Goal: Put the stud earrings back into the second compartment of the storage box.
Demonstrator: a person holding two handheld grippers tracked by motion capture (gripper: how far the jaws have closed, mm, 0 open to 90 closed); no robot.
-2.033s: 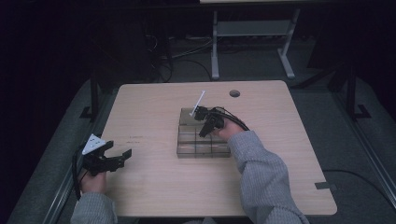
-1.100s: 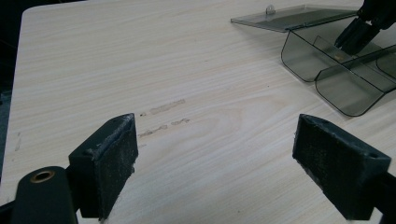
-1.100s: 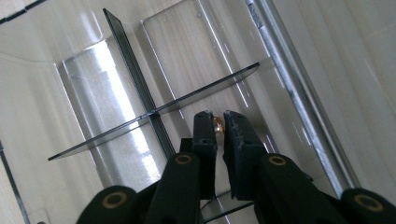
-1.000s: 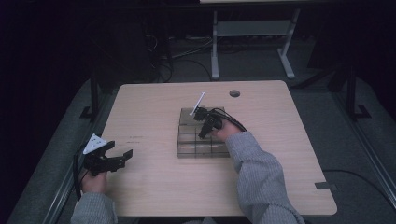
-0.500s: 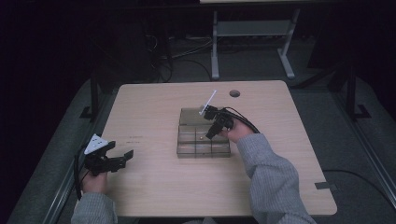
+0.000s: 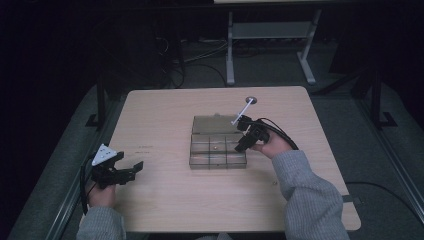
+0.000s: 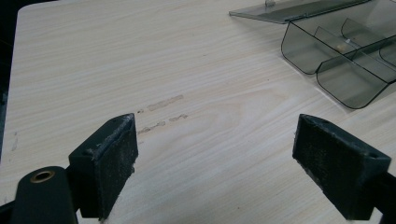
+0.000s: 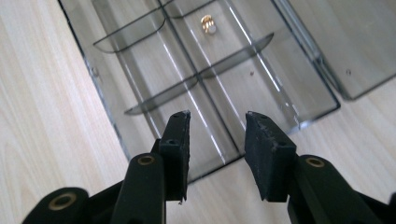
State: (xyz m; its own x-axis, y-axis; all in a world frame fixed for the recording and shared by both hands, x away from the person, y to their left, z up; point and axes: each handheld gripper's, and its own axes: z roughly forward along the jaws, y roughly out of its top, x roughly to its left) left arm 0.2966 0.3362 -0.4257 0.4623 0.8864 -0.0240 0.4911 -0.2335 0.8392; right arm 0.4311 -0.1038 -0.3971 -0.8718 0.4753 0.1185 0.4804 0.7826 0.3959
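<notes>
Two grippers: one in each hand, both over a wooden table (image 6: 165,115).
Box (image 6: 218,150): clear, smoke-tinted plastic organiser near the middle of the table, a little right of centre; lid (image 6: 215,124) open and lying flat on the far side, still joined along the hinge edge.
Box layout: shallow tray split by thin walls into two rows of compartments, three across in the high view; the dividers have curved, scooped tops in the right gripper view.
Box contents: one small brass-coloured piece (image 8: 208,24) with a pale end lies in a middle compartment; it also shows as a light speck in the high view (image 6: 215,147). What it is exactly I cannot tell.
Right gripper (image 6: 242,145): held by the right hand (image 6: 272,145) at the box's right end, jaws pointing down at the tray; in its own view (image 8: 217,126) the jaws stand a narrow gap apart with nothing between them, above the near edge of the box.
Left gripper (image 6: 134,169): held by the left hand (image 6: 101,195) near the table's left front corner, well apart from the box; in its own view (image 7: 215,154) the jaws are spread wide and empty over bare wood.
Table marks: a few faint pale scuffs (image 7: 161,109) on the wood ahead of the left jaws.
Grey plate (image 6: 103,155): sits on top of the left gripper.
Cable (image 6: 277,131): loops from the right gripper over the hand.
</notes>
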